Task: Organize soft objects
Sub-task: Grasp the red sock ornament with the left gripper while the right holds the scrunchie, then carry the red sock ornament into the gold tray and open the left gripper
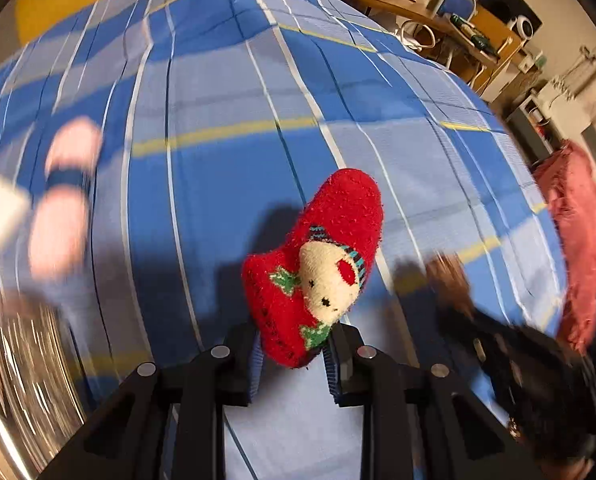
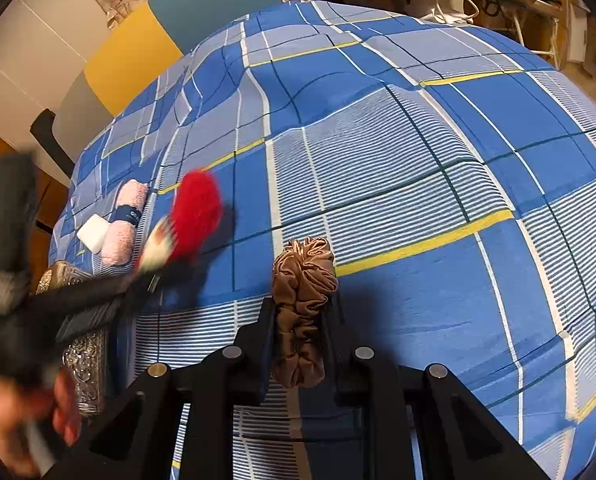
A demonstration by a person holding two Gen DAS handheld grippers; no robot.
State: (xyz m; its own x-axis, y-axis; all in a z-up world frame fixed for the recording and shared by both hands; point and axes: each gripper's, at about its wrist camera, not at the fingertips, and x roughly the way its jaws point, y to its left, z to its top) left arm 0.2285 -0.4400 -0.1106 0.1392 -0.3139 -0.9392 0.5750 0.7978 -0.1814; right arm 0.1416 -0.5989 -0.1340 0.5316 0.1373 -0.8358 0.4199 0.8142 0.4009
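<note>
A fuzzy red sock (image 1: 338, 232) with a cream snowman face sticks up from between the black fingers of my left gripper (image 1: 297, 340), which is shut on its lower end above the blue plaid bedspread (image 1: 226, 80). In the right wrist view the same sock (image 2: 196, 212) is a red blur at the left, with the left gripper (image 2: 148, 276) below it and a hand (image 2: 14, 420) holding it. My right gripper (image 2: 299, 312) is shut on a brown satin scrunchie (image 2: 304, 280), which bunches up above the fingertips. That scrunchie (image 1: 450, 276) also shows blurred at the right of the left wrist view.
A rolled pink towel (image 2: 124, 224) with a dark blue band and a white block (image 2: 93, 232) lie at the bed's left side. An ornate silver box (image 2: 84, 360) sits near them. A pink fuzzy item (image 1: 578, 240) lies at the right edge. A desk and chair (image 1: 456, 4) stand beyond the bed.
</note>
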